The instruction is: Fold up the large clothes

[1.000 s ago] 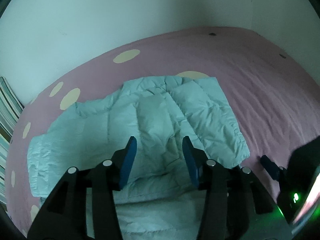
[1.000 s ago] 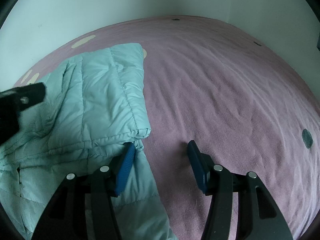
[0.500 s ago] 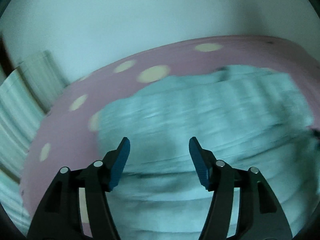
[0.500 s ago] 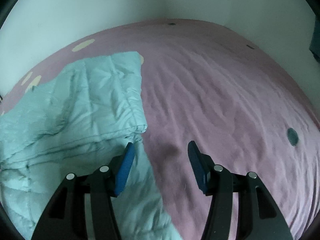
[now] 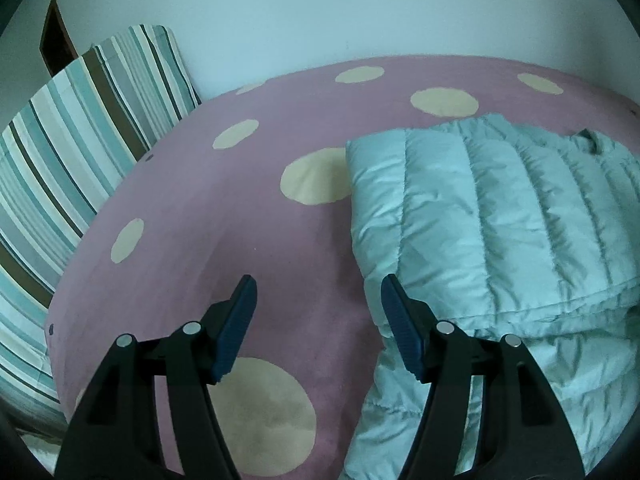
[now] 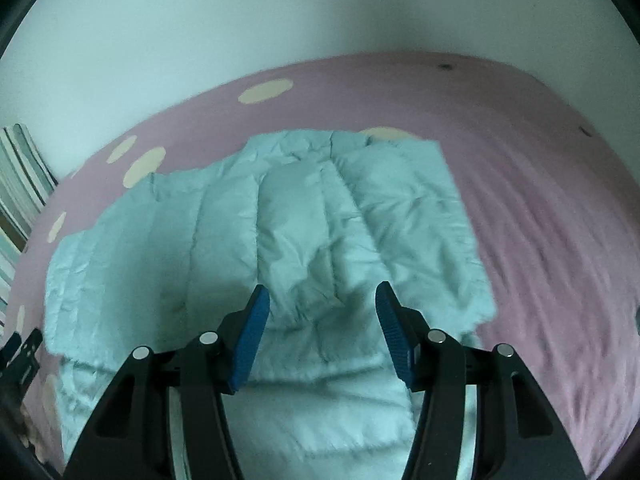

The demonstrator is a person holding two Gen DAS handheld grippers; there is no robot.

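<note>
Left wrist view: the left claw [image 5: 316, 312] is hovering wide open, empty, over the pink cream-dotted bedsheet [image 5: 192, 216], beside the pale-green quilted puffer jacket [image 5: 500, 224].

Right wrist view: the right claw [image 6: 322, 320] is gaping empty above the jacket [image 6: 288, 232] lying folded on the bedsheet [image 6: 560, 200].

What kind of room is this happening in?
Most likely a bedroom: a bed with a pink polka-dot sheet, a striped pillow against the wall, and a pale blue puffer jacket lying on it.

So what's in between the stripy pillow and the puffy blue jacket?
Only bare pink bedsheet with cream dots lies between the striped pillow and the jacket; nothing else sits there. The left wrist view shows it.
</note>
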